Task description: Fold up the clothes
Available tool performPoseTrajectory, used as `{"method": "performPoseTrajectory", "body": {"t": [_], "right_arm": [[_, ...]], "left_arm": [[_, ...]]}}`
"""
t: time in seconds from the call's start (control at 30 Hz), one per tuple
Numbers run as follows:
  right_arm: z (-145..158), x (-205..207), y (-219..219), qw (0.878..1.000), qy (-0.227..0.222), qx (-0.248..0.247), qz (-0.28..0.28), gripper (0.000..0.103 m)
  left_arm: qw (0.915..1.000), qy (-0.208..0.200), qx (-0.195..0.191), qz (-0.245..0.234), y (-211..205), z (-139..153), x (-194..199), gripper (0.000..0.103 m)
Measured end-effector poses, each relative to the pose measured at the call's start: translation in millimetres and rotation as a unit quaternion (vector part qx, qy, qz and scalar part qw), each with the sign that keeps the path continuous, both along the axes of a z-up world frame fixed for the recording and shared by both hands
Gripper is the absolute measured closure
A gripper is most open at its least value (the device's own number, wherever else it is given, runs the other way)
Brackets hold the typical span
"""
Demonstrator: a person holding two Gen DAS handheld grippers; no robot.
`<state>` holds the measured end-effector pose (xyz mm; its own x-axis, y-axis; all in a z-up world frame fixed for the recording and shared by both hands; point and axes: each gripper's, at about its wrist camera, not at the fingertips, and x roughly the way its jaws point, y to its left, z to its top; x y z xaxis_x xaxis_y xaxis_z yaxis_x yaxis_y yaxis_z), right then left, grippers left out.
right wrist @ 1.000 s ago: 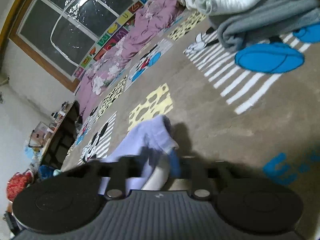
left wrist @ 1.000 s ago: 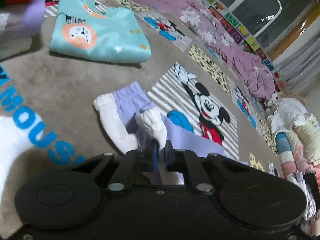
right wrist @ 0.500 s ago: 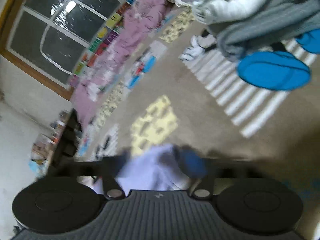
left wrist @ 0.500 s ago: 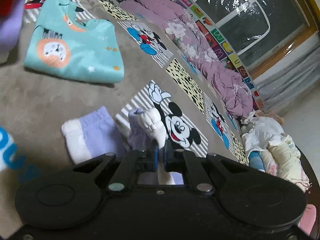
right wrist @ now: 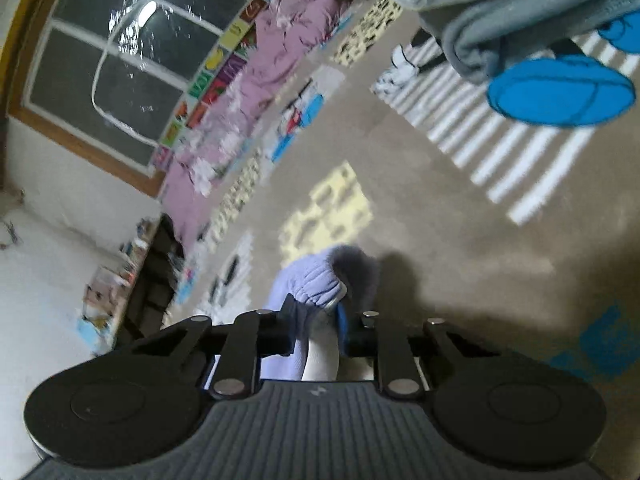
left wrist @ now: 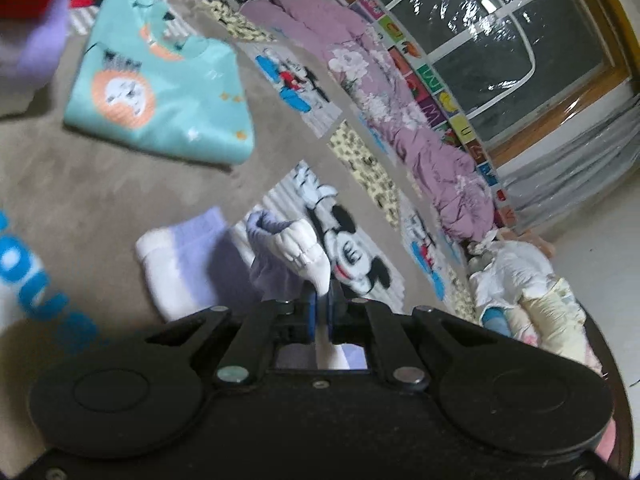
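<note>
A small purple garment with white cuffs (left wrist: 180, 256) lies partly on the beige Mickey Mouse carpet (left wrist: 80, 184). My left gripper (left wrist: 320, 308) is shut on one bunched white cuff (left wrist: 304, 248) and holds it a little above the carpet. In the right wrist view the garment's purple gathered edge (right wrist: 312, 276) bulges out ahead of my right gripper (right wrist: 318, 320). Its jaws are closing, with purple and white cloth pinched between them.
A folded teal sweatshirt (left wrist: 160, 92) lies at the far left, with stacked clothes behind it. Pink bedding (left wrist: 400, 112) runs along the window wall. An unfolded clothes heap (left wrist: 520, 280) sits at the right. Grey and white garments (right wrist: 540, 12) lie ahead of the right gripper.
The left gripper has risen slightly with the cuff, and its view has swung toward the window. The right gripper's jaws opened wide, then closed again on the purple cloth.
</note>
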<state>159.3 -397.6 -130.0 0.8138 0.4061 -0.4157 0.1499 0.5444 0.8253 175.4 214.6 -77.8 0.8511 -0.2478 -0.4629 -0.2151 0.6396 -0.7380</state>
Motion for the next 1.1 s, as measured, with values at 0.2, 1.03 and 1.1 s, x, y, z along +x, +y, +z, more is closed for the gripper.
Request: {"method": "performPoseTrajectory", "body": {"t": [0.2,1.03,1.1], "right_arm": [[16,42,-4,0.998,0.003,0.069,-0.013,0.082],[-5,149,4,0.997,0.036,0.024,-0.060,0.045],[4,136,1,0.998,0.019,0.013,-0.060,0.043]], "left_arm": [[0.9992,-0.001,-0.036,0.014,11,5,40,0.100],[0.9976,0.047,-0.005,0.050,32,-22,133,0.052],[0.9984,0.032,0.006,0.045,32,-15,115,0.052]]}}
